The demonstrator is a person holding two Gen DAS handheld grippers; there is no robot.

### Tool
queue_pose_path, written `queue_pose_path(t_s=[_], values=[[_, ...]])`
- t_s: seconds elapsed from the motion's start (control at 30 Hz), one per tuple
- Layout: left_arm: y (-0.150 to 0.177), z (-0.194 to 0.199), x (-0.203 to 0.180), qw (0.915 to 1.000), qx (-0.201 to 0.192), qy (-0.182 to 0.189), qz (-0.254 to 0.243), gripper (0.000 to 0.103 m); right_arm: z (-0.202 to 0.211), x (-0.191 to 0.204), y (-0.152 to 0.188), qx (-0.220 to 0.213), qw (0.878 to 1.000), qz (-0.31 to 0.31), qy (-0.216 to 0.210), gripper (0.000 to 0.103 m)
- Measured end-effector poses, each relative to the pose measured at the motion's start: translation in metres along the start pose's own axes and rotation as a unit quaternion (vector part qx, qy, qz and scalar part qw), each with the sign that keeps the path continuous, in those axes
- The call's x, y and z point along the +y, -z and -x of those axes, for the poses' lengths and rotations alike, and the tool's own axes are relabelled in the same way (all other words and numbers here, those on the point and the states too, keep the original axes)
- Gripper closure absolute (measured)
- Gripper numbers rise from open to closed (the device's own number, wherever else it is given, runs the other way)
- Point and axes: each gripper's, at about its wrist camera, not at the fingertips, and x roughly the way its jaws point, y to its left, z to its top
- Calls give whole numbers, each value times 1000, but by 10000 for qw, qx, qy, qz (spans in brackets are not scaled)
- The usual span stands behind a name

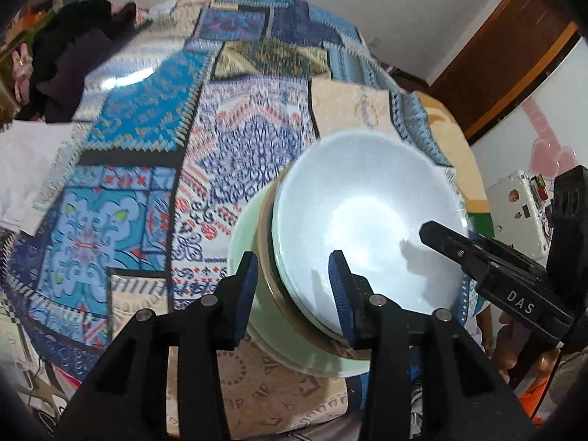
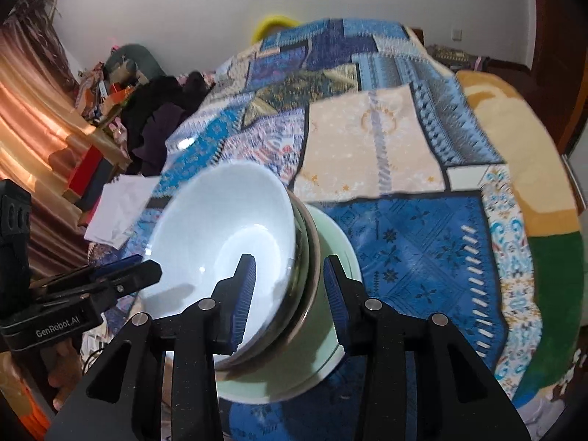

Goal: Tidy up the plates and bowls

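Note:
A stack of dishes is held up over the bed: a white bowl [image 1: 367, 217] on top, a steel bowl [image 1: 270, 268] under it, and a pale green plate [image 1: 272, 327] at the bottom. My left gripper [image 1: 294, 294] is shut on the stack's near rim, one finger inside the white bowl, one under the plate. My right gripper [image 2: 286, 294] is shut on the opposite rim of the same stack, with the white bowl [image 2: 220, 228], steel bowl [image 2: 305, 257] and green plate [image 2: 312, 349] between its fingers. Each gripper also shows in the other's view: the right one [image 1: 441, 235], the left one [image 2: 139, 268].
A blue patchwork quilt [image 1: 147, 128] covers the bed below. White paper [image 2: 117, 198] lies at its left edge. Dark clothes [image 2: 154, 117] and cluttered furniture stand left of the bed. A yellow-and-green blanket [image 2: 533, 202] lies on the right side. A brown door [image 1: 507, 55] stands at the right.

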Motion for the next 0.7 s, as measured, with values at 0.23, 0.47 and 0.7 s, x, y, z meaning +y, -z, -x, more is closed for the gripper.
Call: queue_pose_path(t_s=[0.23,0.47,0.7], values=[[-1,74,-23,9941,-1031,39,-346,52,64,20,-6,-882,9956,299,-79,55],[11,145,-45,9751,-2142,117,-558,38,127,44,1,-1776,9820,634,-143,47],[38,198,-60,9464,-3144,-103,-736,19,170,60,15,-2535,9631,893,-155,24]])
